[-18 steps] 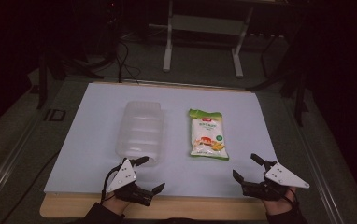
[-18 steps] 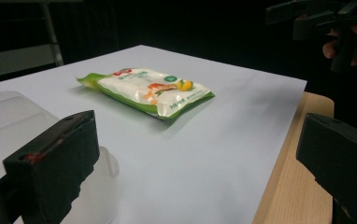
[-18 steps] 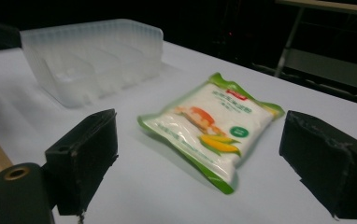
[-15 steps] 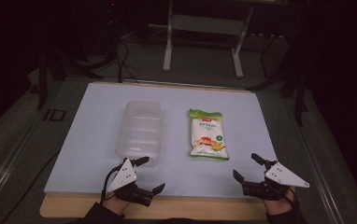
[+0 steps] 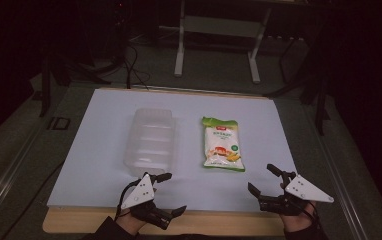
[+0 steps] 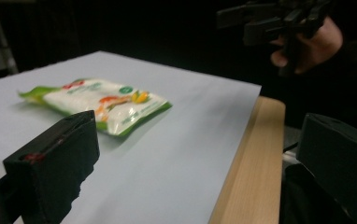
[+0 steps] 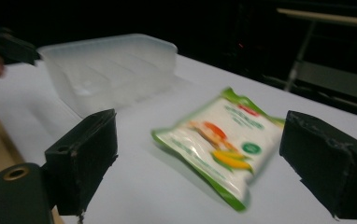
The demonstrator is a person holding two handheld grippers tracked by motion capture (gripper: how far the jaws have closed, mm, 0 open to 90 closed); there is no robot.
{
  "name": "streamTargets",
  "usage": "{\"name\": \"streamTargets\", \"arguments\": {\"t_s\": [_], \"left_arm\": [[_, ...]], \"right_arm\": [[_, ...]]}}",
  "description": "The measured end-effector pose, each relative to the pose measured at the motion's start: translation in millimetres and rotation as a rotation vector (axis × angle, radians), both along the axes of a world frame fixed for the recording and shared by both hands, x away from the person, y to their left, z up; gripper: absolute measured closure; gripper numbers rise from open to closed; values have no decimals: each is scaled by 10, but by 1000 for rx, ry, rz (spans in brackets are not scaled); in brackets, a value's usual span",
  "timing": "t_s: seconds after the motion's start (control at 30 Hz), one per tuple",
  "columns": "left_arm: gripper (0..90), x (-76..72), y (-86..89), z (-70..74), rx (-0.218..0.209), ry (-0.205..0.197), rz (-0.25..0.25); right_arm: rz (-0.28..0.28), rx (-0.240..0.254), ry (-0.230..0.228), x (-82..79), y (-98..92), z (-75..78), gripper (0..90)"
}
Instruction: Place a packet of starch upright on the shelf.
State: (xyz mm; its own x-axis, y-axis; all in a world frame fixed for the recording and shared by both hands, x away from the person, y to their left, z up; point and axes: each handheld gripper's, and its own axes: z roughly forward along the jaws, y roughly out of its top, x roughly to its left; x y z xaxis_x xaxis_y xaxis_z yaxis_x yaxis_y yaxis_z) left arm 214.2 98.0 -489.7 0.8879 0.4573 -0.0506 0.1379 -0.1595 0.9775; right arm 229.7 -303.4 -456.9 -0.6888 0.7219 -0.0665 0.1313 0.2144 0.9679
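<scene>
Both claws hover at the near edge of the desk, jaws spread wide and empty. Your right claw sits near and to the right of the pouch, which lies flat at mid-desk with its long axis running near to far; in the right gripper view the pouch lies ahead between the jaws, well short of contact. Your left claw sits just near of the clear tub, which stands just left of the pouch, the two apart. The right claw looks the nearer one for the pouch: you would reach far and slightly left, jaws closing across its short width.
</scene>
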Motion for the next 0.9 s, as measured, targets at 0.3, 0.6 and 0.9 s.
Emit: {"name": "streamTargets", "arguments": {"t_s": [0.3,0.6,0.9], "left_arm": [[0,26,7,-35,-13,3,20],[0,34,25,-28,-22,5,23],[0,41,39,-23,-27,10,25]], "right_arm": [[15,21,1,139,59,172,108],[-35,27,-10,384,61,412,102],[-76,21,0,762,54,521,103]]}}
